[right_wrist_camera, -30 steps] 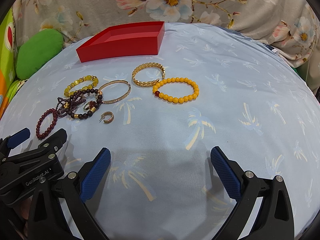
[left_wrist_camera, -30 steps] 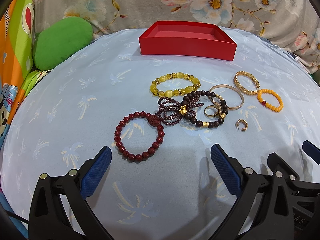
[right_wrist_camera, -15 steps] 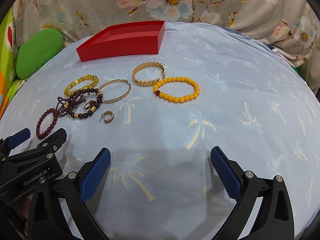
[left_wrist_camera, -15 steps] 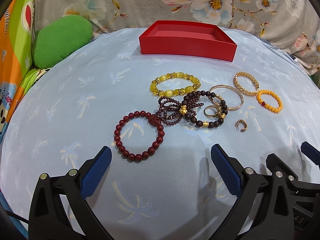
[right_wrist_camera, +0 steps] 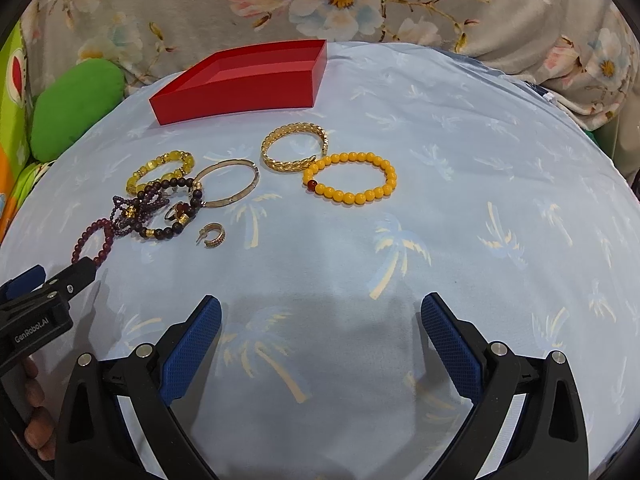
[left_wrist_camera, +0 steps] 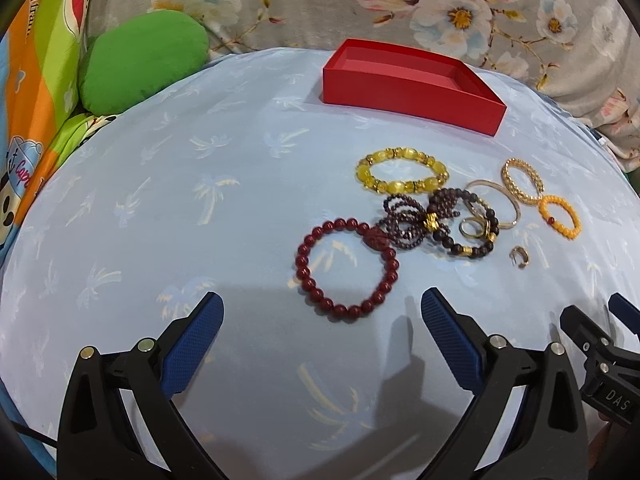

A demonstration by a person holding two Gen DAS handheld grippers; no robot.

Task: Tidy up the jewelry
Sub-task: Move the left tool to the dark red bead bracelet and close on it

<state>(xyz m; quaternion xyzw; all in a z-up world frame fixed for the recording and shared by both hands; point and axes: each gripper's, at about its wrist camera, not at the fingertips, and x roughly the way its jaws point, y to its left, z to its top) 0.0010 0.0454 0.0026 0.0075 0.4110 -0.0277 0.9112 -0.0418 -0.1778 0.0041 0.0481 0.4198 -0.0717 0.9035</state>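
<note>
An empty red box [left_wrist_camera: 412, 80] stands at the back of the pale blue cloth; it also shows in the right wrist view [right_wrist_camera: 244, 80]. Jewelry lies loose in front of it: a dark red bead bracelet [left_wrist_camera: 346, 270], a yellow bead bracelet [left_wrist_camera: 402, 171], tangled dark bead strands [left_wrist_camera: 436, 222], a thin gold bangle [right_wrist_camera: 228, 182], a gold chain bracelet [right_wrist_camera: 294, 146], an orange bead bracelet [right_wrist_camera: 350, 178] and a small gold earring [right_wrist_camera: 212, 235]. My left gripper [left_wrist_camera: 320, 336] is open just short of the dark red bracelet. My right gripper [right_wrist_camera: 320, 336] is open and empty, short of the orange bracelet.
A green cushion [left_wrist_camera: 142, 58] and a colourful printed cushion [left_wrist_camera: 36, 80] lie at the left edge. Floral fabric [right_wrist_camera: 360, 0] rises behind the box. The cloth surface curves down at its sides. The left gripper body [right_wrist_camera: 36, 308] shows at the right wrist view's lower left.
The left wrist view has swung left, so the jewelry and box now sit further right in it. The right gripper has barely moved. Both grippers stay open.
</note>
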